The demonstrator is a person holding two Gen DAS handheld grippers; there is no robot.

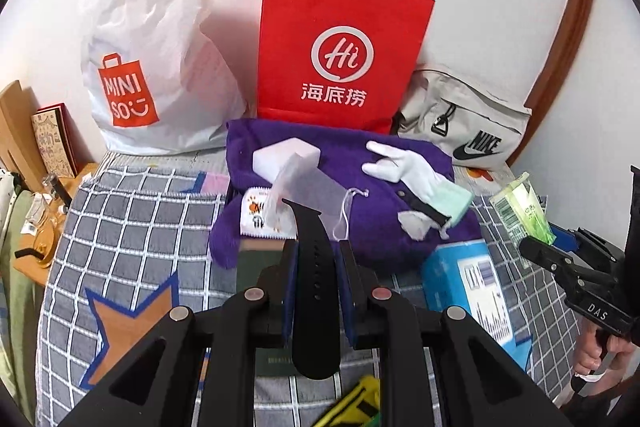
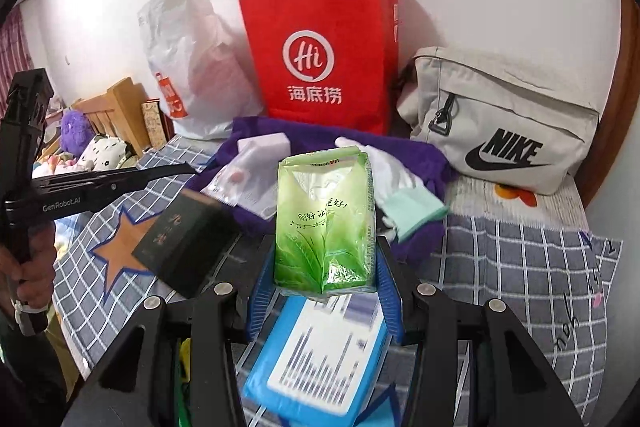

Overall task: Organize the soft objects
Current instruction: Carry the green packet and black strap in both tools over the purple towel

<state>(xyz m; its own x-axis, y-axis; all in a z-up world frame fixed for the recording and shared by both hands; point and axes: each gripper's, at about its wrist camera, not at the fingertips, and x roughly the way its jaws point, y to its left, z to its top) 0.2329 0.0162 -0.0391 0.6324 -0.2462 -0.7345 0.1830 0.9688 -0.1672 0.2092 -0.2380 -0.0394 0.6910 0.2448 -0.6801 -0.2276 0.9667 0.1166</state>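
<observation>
Left tool clamped on black strap, right tool gripping green tissue pack

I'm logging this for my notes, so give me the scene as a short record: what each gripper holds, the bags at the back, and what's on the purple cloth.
left gripper: shut on black strap
right gripper: shut on green tissue pack
bags by wall: white Miniso bag, red paper bag, grey Nike bag
on purple cloth: white glove, white block
surface: checked bedding
</observation>
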